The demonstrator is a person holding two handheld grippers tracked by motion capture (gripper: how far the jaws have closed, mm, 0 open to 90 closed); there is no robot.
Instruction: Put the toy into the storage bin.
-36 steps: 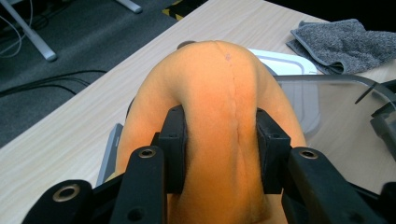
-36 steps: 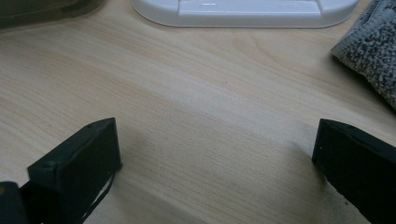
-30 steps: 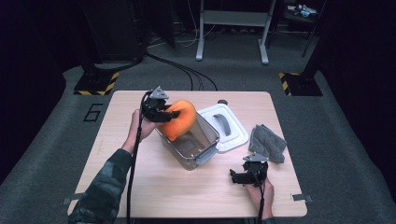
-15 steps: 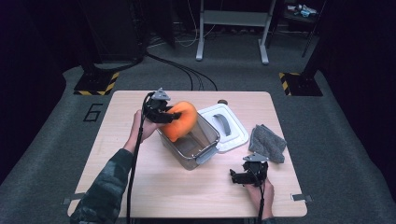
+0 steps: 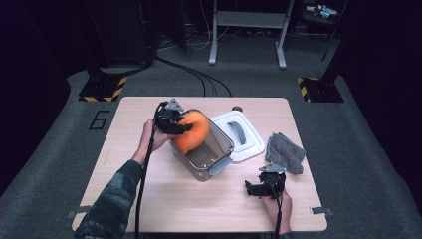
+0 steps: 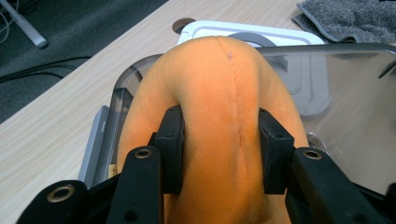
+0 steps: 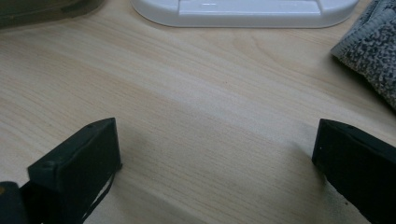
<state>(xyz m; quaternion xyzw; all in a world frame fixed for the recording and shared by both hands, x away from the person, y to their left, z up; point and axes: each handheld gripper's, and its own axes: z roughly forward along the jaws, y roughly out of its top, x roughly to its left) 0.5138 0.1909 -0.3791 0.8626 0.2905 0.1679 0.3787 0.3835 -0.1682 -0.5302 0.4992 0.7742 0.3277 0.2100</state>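
Note:
A soft orange plush (image 5: 193, 131) (image 6: 219, 107) hangs over the near-left rim of a clear plastic bin (image 5: 206, 149) (image 6: 345, 93). My left gripper (image 5: 171, 119) (image 6: 219, 147) is shut on the orange plush, its two black jaws squeezing it from both sides. The plush bulges above the bin's rim, partly inside it. My right gripper (image 5: 261, 188) (image 7: 215, 158) rests low over the bare wooden table (image 5: 149, 199) at the front right, open with nothing between its jaws.
The bin's white lid (image 5: 239, 134) (image 7: 243, 11) lies flat just right of the bin. A grey cloth (image 5: 284, 152) (image 7: 369, 44) lies crumpled at the table's right edge. Cables and stand legs are on the floor beyond the table.
The left gripper and the orange plush have shifted slightly toward the bin. The right gripper has stayed put.

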